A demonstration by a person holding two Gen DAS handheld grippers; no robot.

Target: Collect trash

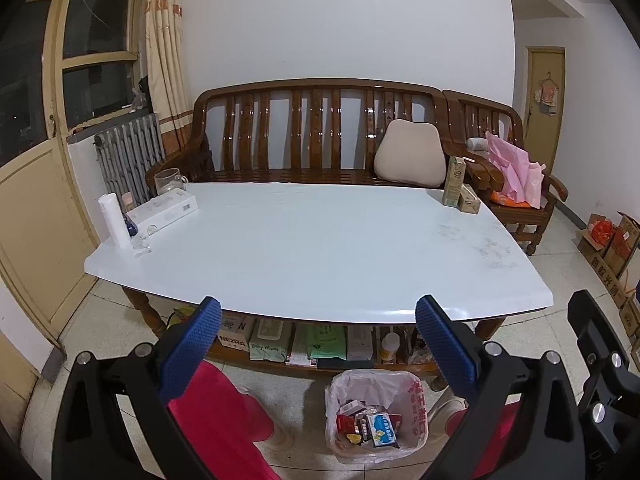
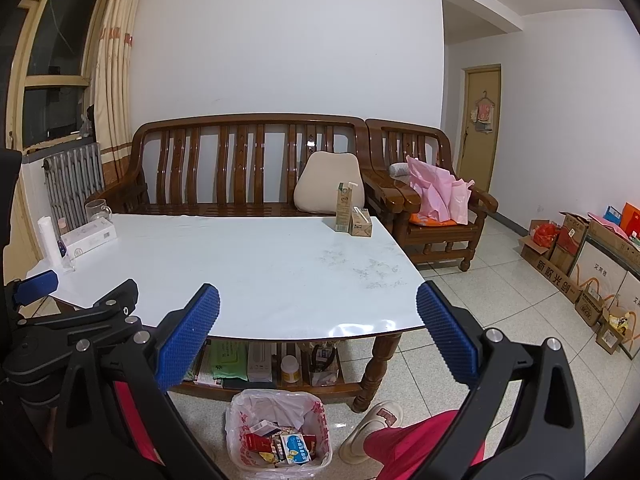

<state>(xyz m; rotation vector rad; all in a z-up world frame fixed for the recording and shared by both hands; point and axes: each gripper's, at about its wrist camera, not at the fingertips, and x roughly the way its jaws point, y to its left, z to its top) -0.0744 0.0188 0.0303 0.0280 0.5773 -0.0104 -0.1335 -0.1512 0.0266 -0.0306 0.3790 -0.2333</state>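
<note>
Trash bin (image 1: 376, 416), lined with a white plastic bag with red print, sits on the tiled floor at bottom centre of both views, just in front of the table's lower shelf. It holds small cartons and packets: red boxes, a blue-and-white box (image 1: 383, 429), some yellow wrappers. Labels too small to read. In the right wrist view the bin (image 2: 279, 432) is cut by the bottom frame edge.

Left gripper (image 1: 318, 344): blue ribbed pads wide apart, nothing between them, hovering above the near table edge. Right gripper (image 2: 318, 336): same, pads spread, empty. Left gripper also shows at the left edge of the right view, partly cut off.

White table (image 1: 320, 248) fills mid-frame. Far right corner: a tall green-and-white drink carton (image 1: 454, 181) with a straw, upright, touching a shorter tan carton (image 1: 469, 199) just beside it. Far left corner: a white flat box (image 1: 168, 208), a glass mug (image 1: 168, 180) behind it, a white cylinder (image 1: 116, 220) upright, a small dark-blue bottle and some clear glass item, hard to make out.

Lower shelf (image 1: 320, 362) is mostly hidden by the tabletop and gripper fingers; wipes packs and a small jar are visible.

Wooden bench (image 1: 312, 132) behind the table carries a beige cushion (image 1: 410, 156); pink plastic bags (image 1: 516, 172) lie on the adjoining armchair. Cardboard boxes (image 2: 580, 264) line the right wall. Red trouser legs and a beige slipper (image 2: 372, 428) appear at the bottom, partly behind the grippers.
</note>
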